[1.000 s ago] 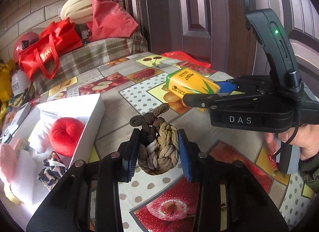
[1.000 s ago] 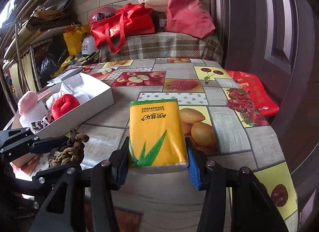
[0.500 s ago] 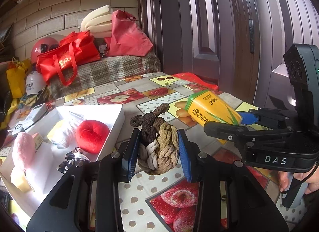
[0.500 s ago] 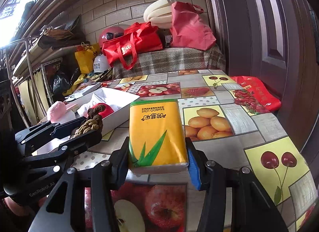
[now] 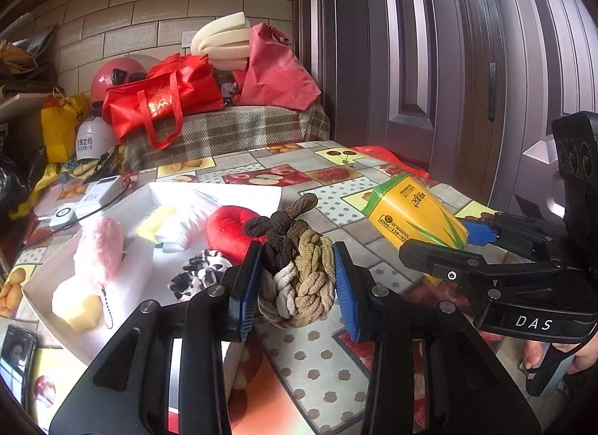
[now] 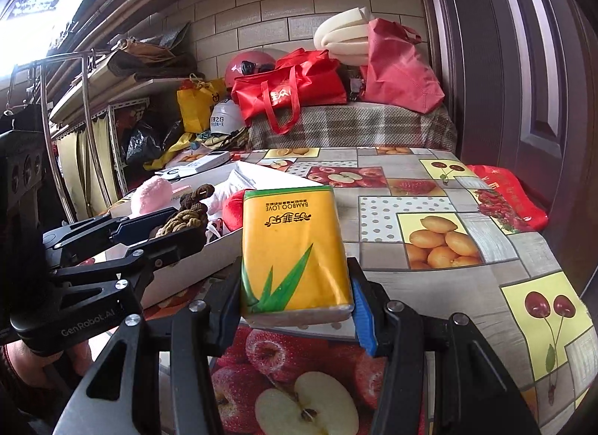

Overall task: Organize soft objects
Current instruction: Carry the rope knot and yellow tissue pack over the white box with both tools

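Bare tablecloth (image 6: 441, 188) is lying open ahead of the right gripper (image 6: 295, 308); the white box (image 5: 45, 285) is crowding the left, with the left gripper (image 5: 297, 281) flanking its near rim.

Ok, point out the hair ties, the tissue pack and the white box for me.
hair ties (image 5: 299, 270): left wrist view, middle of the bundle between the fingers.
tissue pack (image 6: 293, 248): right wrist view, centre of its yellow top face.
white box (image 5: 220, 194): left wrist view, its far inner wall.
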`<state>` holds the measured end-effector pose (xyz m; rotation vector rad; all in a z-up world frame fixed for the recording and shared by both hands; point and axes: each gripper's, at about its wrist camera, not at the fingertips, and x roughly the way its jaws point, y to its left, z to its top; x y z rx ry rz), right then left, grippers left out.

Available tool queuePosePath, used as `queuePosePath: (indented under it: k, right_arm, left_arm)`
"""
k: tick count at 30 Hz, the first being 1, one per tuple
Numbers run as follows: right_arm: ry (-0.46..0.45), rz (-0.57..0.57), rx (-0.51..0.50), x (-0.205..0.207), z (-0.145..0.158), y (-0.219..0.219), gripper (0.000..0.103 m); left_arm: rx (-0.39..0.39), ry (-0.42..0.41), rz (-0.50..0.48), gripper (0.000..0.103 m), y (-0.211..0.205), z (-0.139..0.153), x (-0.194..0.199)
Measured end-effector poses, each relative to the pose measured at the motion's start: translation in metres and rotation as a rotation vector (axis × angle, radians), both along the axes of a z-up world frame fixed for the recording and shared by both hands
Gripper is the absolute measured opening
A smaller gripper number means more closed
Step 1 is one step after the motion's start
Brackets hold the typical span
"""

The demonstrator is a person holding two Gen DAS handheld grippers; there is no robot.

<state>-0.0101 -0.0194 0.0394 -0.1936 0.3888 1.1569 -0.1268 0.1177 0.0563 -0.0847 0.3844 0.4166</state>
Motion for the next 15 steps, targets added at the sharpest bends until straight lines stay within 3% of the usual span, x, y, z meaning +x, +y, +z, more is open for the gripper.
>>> queuePosePath:
  k: [15]
  right_arm:
    - [-0.013,0.079,-0.019,-0.027,-0.003,0.022,0.051]
  left_arm:
    - [-0.037,-0.008,0.139,0.037,0.051,-0.003,-0.041]
